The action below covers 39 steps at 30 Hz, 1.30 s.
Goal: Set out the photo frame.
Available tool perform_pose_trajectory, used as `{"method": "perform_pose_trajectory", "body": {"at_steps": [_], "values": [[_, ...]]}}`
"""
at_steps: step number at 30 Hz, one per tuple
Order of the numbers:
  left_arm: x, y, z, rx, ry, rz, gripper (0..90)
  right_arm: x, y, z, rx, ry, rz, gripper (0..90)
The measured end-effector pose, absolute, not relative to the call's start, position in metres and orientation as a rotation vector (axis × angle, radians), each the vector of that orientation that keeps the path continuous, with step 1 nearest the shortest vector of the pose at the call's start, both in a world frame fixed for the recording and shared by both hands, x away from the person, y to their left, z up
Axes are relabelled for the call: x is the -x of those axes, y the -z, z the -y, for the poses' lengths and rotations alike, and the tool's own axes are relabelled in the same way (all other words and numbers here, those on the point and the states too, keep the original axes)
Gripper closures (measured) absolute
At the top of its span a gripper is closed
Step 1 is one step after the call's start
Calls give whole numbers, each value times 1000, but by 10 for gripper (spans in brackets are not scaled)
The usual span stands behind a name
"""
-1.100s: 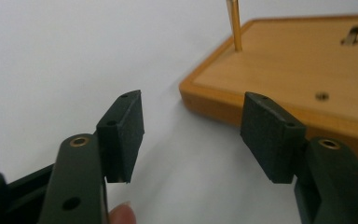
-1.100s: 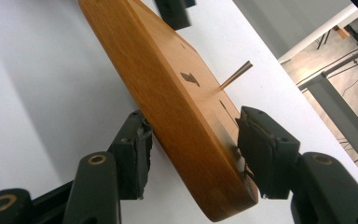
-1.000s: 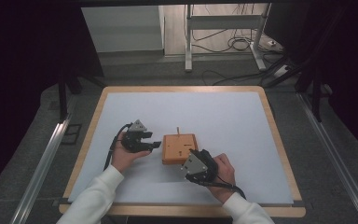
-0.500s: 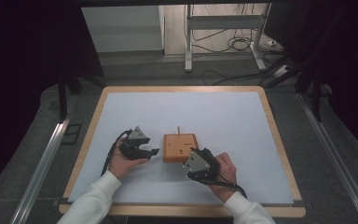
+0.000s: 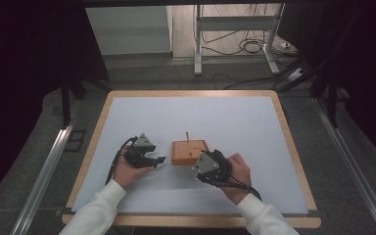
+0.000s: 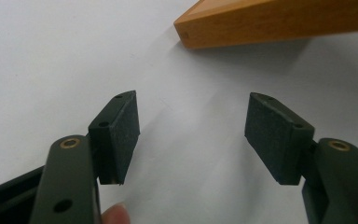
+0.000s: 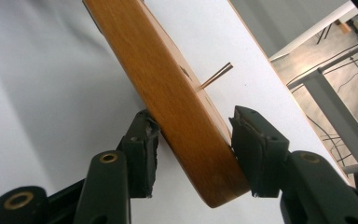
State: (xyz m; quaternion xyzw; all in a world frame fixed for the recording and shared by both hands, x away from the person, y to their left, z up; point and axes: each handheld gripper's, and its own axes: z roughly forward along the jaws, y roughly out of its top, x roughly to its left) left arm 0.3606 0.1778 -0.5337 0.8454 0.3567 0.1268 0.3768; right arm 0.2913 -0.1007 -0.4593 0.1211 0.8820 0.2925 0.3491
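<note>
left gripper [image 6: 191,135] jaws apart | right gripper [image 7: 193,154] clamped on wooden block [image 7: 168,98]

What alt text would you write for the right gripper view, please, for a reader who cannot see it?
The right gripper has its two black jaws closed on the corner of an orange wooden block resting on a white table. A thin stick rises from the block's top face.

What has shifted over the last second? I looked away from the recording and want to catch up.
The left gripper has drawn back towards the person and slightly away from the wooden block; its jaws stand open and empty. The right gripper stays clamped on the block's near corner. The block, with its thin peg, has barely moved on the white table.
</note>
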Motion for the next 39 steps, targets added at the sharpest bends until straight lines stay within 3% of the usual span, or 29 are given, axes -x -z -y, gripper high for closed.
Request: {"method": "perform_pose_trajectory", "body": {"at_steps": [28, 39], "values": [[-366, 542, -184, -2149, -290, -946, 345, -343, 408, 86, -242, -651, -2445, 697], [-366, 540, -185, -2138, -296, -944, 343, -326, 398, 83, -133, -662, -2515, 697]]}}
